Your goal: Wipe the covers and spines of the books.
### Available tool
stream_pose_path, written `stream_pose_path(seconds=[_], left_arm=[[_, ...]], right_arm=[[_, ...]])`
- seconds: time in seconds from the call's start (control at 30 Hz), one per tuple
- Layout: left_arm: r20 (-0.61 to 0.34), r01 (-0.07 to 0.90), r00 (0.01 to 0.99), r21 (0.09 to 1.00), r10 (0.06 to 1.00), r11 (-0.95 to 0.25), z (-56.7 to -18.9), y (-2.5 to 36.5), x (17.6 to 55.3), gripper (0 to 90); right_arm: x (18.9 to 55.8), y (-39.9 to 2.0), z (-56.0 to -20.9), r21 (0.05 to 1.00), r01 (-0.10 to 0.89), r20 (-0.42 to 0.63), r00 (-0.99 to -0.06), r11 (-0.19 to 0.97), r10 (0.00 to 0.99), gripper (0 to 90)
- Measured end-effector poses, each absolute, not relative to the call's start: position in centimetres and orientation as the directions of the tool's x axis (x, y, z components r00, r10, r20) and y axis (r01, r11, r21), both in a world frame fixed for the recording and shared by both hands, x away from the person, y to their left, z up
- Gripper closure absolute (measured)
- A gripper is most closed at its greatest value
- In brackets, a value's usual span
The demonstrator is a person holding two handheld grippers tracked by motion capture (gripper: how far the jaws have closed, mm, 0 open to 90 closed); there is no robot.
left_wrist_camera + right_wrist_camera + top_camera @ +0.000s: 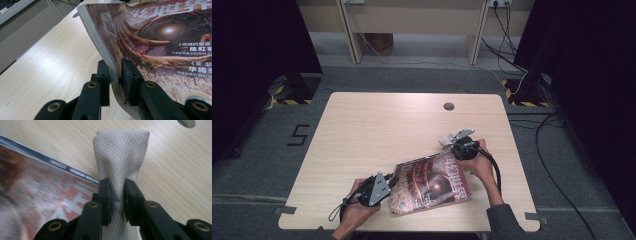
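Magazine (430, 184) lies near the surface's (377, 130) near edge, a bit right of centre, glossy cover up w/ reddish-brown artwork and white characters. Its left side is lifted off the wood and bowed.

Left hand-held gripper (388, 183) is at the magazine's left edge, towards the near-left part of the surface. In the left gripper view, that hand-held gripper (115, 75) is clenched on the magazine's (160, 47) edge: one jaw under the page block, the other on the cover, pages squeezed and curving between them.

Right hand-held gripper (451, 146) sits at the magazine's far-right corner, closer to the surface's right edge than the left. In the right gripper view, it (117, 192) is clamped on a white cloth (121, 152) w/ a waffle weave; the cloth is bunched between the jaws and stands up past them in a rounded wad. Cloth's end is above bare wood just beside the magazine's (37, 192) corner; can't tell if it touches the cover.

Cable hole (449, 106) is in the surface near the far edge, well apart from both.
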State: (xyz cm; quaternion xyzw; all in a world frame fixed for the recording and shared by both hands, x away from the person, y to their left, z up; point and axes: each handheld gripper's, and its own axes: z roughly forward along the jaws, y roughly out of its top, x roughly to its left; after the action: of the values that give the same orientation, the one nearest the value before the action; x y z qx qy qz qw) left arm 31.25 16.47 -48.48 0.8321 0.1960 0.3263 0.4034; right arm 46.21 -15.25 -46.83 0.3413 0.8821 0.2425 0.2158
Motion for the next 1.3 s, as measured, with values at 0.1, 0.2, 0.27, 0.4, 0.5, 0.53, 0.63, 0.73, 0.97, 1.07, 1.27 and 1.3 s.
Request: stream_pose_path(seconds=[0.1, 0.2, 0.27, 0.4, 0.5, 0.53, 0.63, 0.73, 0.97, 1.07, 1.27, 1.3], left_arm=[[0.385, 0.063, 0.711, 0.799, 0.589, -0.598, -48.5, 16.5, 31.3, 77.3], [0.384, 0.063, 0.709, 0.801, 0.591, -0.596, -48.5, 16.5, 31.3, 77.2], [0.384, 0.062, 0.71, 0.8, 0.59, -0.596, -48.5, 16.5, 31.3, 77.2], [0.384, 0.063, 0.71, 0.8, 0.59, -0.596, -48.5, 16.5, 31.3, 77.2], [0.381, 0.066, 0.71, 0.801, 0.592, -0.595, -48.5, 16.5, 31.3, 77.1], [0.38, 0.067, 0.711, 0.801, 0.592, -0.594, -48.5, 16.6, 31.3, 77.1], [0.38, 0.068, 0.711, 0.8, 0.592, -0.596, -48.5, 16.6, 31.4, 77.1], [0.381, 0.068, 0.71, 0.8, 0.592, -0.596, -48.5, 16.5, 31.4, 77.1], [0.378, 0.07, 0.712, 0.801, 0.592, -0.595, -48.6, 16.6, 31.4, 77.0], [0.377, 0.072, 0.711, 0.8, 0.593, -0.595, -48.6, 16.6, 31.4, 76.9], [0.378, 0.072, 0.711, 0.799, 0.593, -0.596, -48.6, 16.6, 31.4, 76.8], [0.379, 0.071, 0.71, 0.8, 0.594, -0.596, -48.6, 16.6, 31.4, 76.8]], right_arm=[[46.6, -16.1, -47.5, 0.569, 0.522, -0.21, -0.655, 0.636, 0.726, 77.6], [46.7, -16.6, -47.7, 0.565, 0.538, -0.206, -0.642, 0.626, 0.738, 77.6], [46.7, -16.6, -47.7, 0.566, 0.538, -0.201, -0.644, 0.624, 0.738, 77.5], [46.5, -16.2, -47.6, 0.562, 0.527, -0.212, -0.654, 0.638, 0.726, 77.5], [46.3, -15.8, -47.4, 0.558, 0.513, -0.222, -0.665, 0.652, 0.713, 77.5], [46.2, -15.7, -47.3, 0.561, 0.513, -0.219, -0.664, 0.649, 0.715, 77.5], [46.0, -15.3, -47.0, 0.571, 0.492, -0.218, -0.681, 0.657, 0.699, 77.5], [45.5, -14.7, -46.7, 0.578, 0.478, -0.21, -0.697, 0.662, 0.686, 77.5], [44.5, -13.1, -46.0, 0.583, 0.428, -0.235, -0.725, 0.691, 0.647, 77.4], [44.1, -12.6, -45.8, 0.59, 0.414, -0.237, -0.731, 0.693, 0.64, 77.4], [43.0, -11.4, -45.2, 0.608, 0.372, -0.237, -0.758, 0.702, 0.607, 77.3], [42.8, -11.2, -45.0, 0.607, 0.366, -0.241, -0.762, 0.706, 0.602, 77.3]])
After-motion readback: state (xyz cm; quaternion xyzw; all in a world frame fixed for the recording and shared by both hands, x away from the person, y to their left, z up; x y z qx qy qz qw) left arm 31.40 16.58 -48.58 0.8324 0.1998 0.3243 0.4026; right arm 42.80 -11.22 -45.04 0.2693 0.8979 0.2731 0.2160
